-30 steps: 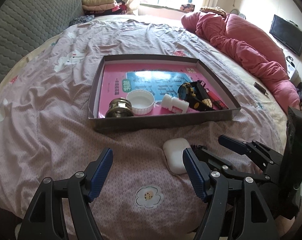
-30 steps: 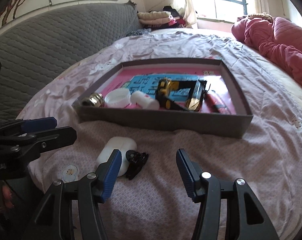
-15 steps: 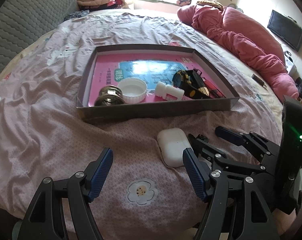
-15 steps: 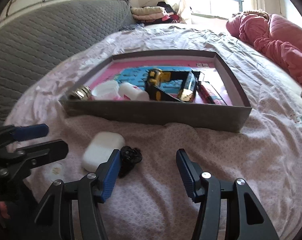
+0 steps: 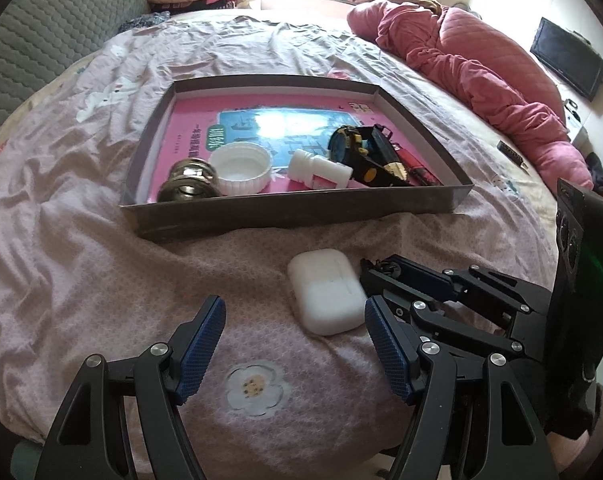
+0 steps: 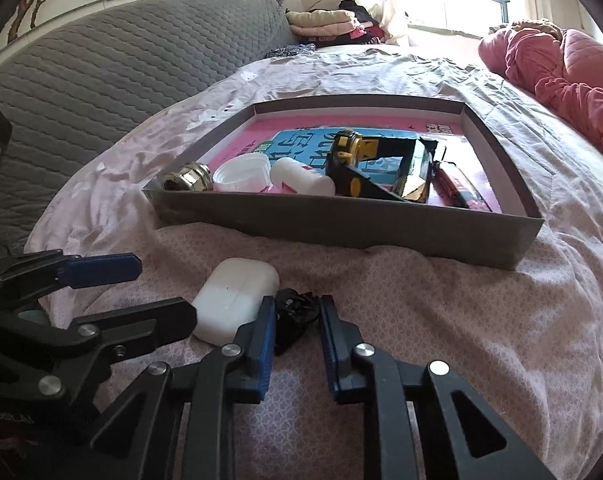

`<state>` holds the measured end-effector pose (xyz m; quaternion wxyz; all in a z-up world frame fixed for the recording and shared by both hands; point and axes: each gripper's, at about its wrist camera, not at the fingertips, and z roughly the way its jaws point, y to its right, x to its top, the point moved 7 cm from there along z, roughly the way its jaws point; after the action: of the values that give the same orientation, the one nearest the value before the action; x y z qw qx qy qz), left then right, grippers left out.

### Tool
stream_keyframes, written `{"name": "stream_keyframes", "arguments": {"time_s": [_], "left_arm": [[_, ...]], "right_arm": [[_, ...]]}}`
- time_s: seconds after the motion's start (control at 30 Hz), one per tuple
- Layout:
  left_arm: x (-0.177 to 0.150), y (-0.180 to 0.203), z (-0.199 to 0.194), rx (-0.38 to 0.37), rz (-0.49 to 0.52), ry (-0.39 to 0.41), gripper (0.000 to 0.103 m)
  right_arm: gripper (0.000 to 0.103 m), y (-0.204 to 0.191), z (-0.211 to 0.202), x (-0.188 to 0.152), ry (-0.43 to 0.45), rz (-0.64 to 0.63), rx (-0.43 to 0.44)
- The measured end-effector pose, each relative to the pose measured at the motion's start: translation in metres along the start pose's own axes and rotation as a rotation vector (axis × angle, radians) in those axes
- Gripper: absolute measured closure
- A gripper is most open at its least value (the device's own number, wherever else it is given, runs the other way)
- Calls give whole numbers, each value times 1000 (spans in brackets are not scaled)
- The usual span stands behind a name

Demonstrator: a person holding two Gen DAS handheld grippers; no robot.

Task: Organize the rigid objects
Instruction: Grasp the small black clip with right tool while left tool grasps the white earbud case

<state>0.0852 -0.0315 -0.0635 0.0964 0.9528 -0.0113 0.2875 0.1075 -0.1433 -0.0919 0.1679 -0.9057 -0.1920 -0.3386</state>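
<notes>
Bedspread (image 6: 441, 320): right fingers (image 6: 266, 320) closing round black clip (image 6: 295, 308), white case (image 5: 326, 297) adjacent; left fingers (image 5: 205, 344) open.

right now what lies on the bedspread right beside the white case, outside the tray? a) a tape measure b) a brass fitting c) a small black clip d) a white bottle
c, the small black clip lies beside the white case, between the right gripper jaws, which are closing.

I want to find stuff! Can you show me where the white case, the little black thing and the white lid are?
white case (image 5: 326, 295): left wrist view, middle of its top face.
little black thing (image 6: 296, 307): right wrist view, its bunched middle, between the closing tongs.
white lid (image 5: 243, 169): left wrist view, inside its open hollow.
</notes>
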Motion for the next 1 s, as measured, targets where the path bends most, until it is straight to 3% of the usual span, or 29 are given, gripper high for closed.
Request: {"name": "stream_keyframes", "arguments": {"time_s": [0.17, 0.43, 0.67, 0.87, 1.0], "left_arm": [[3, 9, 11, -38, -22, -17, 29], [9, 12, 41, -30, -67, -82, 28], [12, 4, 59, -29, -118, -144, 28], [14, 5, 66, 19, -94, -172, 33], [12, 15, 71, 104, -3, -192, 36]], "right_arm": [[81, 13, -5, 3, 3, -6, -59], [81, 20, -9, 6, 4, -93, -152], [81, 25, -8, 8, -2, -106, -161], [81, 29, -9, 6, -11, -95, -148], [81, 38, -17, 10, 22, -41, -117]]}}
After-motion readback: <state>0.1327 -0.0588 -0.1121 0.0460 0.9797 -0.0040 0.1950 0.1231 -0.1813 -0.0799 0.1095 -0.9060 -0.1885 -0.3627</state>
